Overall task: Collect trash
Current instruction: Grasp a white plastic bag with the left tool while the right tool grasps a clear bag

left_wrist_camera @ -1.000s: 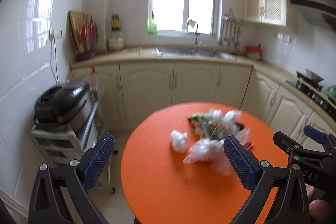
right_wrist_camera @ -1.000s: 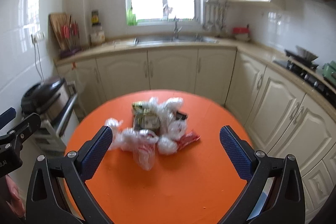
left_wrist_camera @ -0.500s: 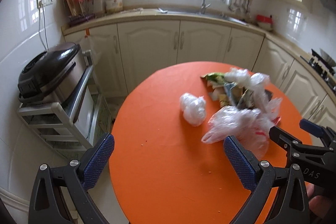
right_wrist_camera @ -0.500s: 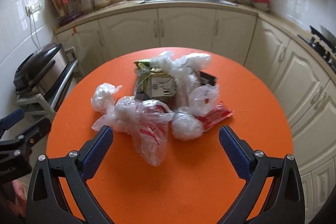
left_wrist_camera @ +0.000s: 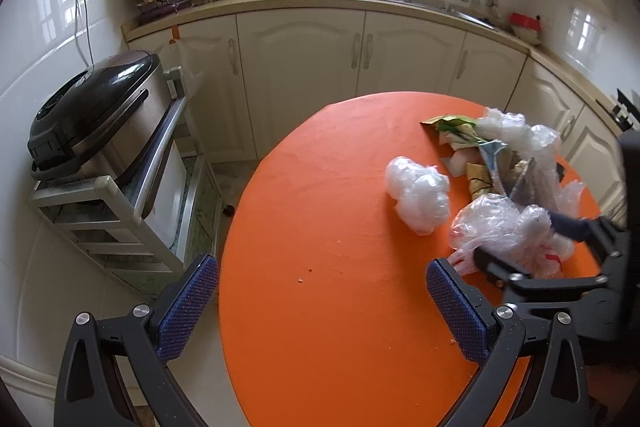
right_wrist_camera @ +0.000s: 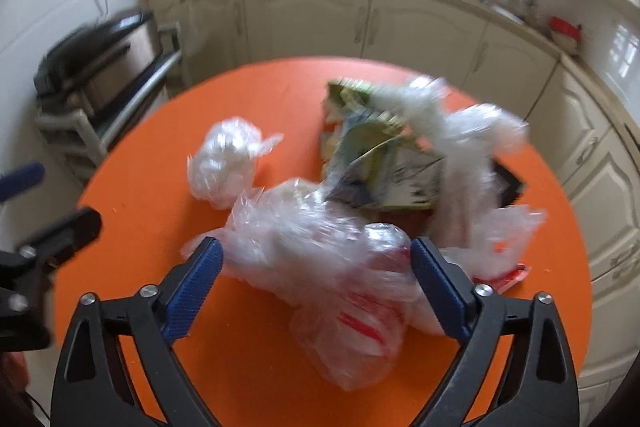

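A pile of trash lies on the round orange table [left_wrist_camera: 320,227]: a clear plastic bag with red print [right_wrist_camera: 320,259], a crumpled white plastic ball [right_wrist_camera: 224,163], green and grey snack wrappers [right_wrist_camera: 376,155] and more clear plastic [right_wrist_camera: 472,131]. My right gripper [right_wrist_camera: 316,287] is open, its blue pads on either side of the red-print bag [left_wrist_camera: 508,231]. My left gripper [left_wrist_camera: 320,307] is open and empty over the table's left front edge, short of the white ball [left_wrist_camera: 418,195].
A dark electric cooker [left_wrist_camera: 96,107] sits on a metal rack left of the table. Cream cabinets [left_wrist_camera: 300,67] and a counter with a sink run behind. A red wrapper [right_wrist_camera: 508,277] lies at the pile's right edge.
Both grippers have moved down and forward toward the table. The right gripper has closed in on the red-print bag, which now lies between its open fingers.
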Tool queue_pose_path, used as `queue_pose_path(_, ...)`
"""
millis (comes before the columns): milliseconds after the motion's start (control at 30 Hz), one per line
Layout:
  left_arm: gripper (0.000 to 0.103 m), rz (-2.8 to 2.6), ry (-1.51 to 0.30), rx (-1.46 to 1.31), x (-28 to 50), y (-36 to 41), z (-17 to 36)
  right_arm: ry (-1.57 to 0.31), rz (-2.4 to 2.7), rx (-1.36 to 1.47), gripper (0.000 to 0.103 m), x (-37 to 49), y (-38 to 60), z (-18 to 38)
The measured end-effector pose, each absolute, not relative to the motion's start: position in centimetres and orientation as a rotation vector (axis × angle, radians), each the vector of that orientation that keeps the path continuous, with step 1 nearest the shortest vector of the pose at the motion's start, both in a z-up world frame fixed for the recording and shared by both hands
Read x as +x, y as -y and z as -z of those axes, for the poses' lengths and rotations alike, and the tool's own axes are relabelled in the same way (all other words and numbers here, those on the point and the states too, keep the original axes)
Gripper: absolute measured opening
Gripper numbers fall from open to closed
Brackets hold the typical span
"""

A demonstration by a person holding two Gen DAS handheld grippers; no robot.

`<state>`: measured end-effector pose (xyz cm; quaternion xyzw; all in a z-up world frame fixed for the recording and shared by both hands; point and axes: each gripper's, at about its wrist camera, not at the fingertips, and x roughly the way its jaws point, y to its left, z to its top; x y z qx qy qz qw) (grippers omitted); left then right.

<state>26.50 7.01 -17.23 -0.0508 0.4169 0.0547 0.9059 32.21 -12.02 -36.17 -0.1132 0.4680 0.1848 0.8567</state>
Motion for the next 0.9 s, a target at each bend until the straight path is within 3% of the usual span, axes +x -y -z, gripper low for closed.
queue_pose_path(67, 0.102, -0.108, -0.864, -0.103, 26.8, -7.1, 17.6, -0.993, -0.416, -0.202, 0.077, 32.5, 12.3, 36.7)
queue_pose_path(233, 0.102, -0.084, -0.87, -0.098, 27.7, -6.5, 18.3, -0.978, -0.449, -0.126, 0.064, 32.1, 13.7, 36.5)
queue_pose_path(733, 0.1, -0.019, -0.929, -0.069, 35.5, -4.1, 21.5, -0.969, -0.4, -0.013, 0.062, 31.1, 16.9, 35.8)
queue_pose_path(767, 0.097, -0.017, -0.934, -0.067, 35.9, -3.9, 21.8, -0.969, -0.401, -0.007, 0.062, 31.1, 17.0, 35.8)
queue_pose_path(800, 0.084, -0.006, -0.945, -0.073, 36.3, -4.1, 22.4, -0.967, -0.4, -0.005, 0.062, 31.0, 17.1, 35.7)
queue_pose_path(833, 0.063, 0.011, -0.958, -0.088, 36.7, -4.1, 22.7, -0.963, -0.4, -0.002, 0.062, 30.9, 17.2, 35.6)
queue_pose_path(900, 0.037, 0.042, -0.995, -0.12, 37.0, -4.6, 23.4, -0.962, -0.403, 0.011, 0.062, 30.6, 17.5, 35.5)
